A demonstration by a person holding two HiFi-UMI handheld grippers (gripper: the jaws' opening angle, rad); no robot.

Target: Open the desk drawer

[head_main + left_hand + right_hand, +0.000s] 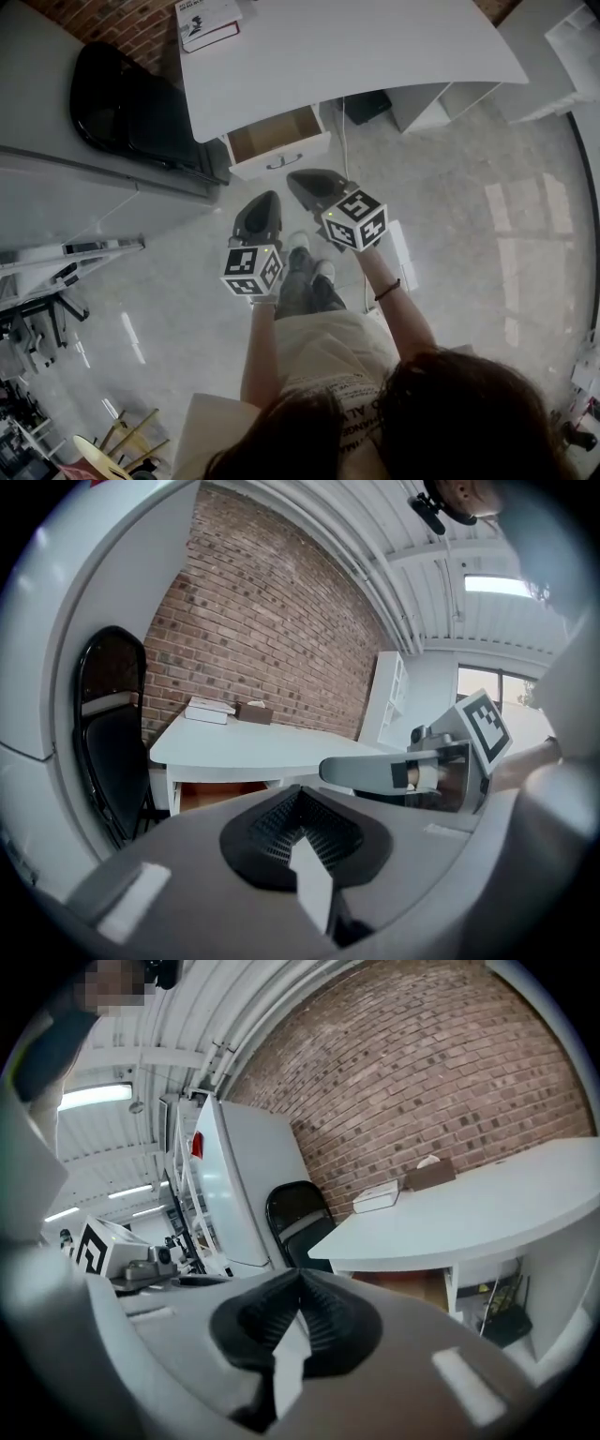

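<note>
Both grippers hang apart from the drawer [277, 137], which already stands pulled out from under the desk [375, 52] at its left end, handle facing the person and bare wooden bottom showing. By that, the opening looks done, which would explain why neither tool is at the handle [284, 161].

In its own view the left gripper [266, 199] has its ribbed jaws pressed together on nothing. The right gripper [298, 176] is likewise closed and empty, and sits just ahead of the left, nearer the drawer front. Both point toward the desk, held over the floor above the person's shoes [309, 258], clear of the drawer's path.

Little writing can be read. A book [206, 21] lies on the desk's far corner by the brick wall, its cover print too small to make out. Each cube [251, 270] bears only black-and-white square markers. Lettering on the person's shirt [361, 412] is upside down and partly hidden.
</note>
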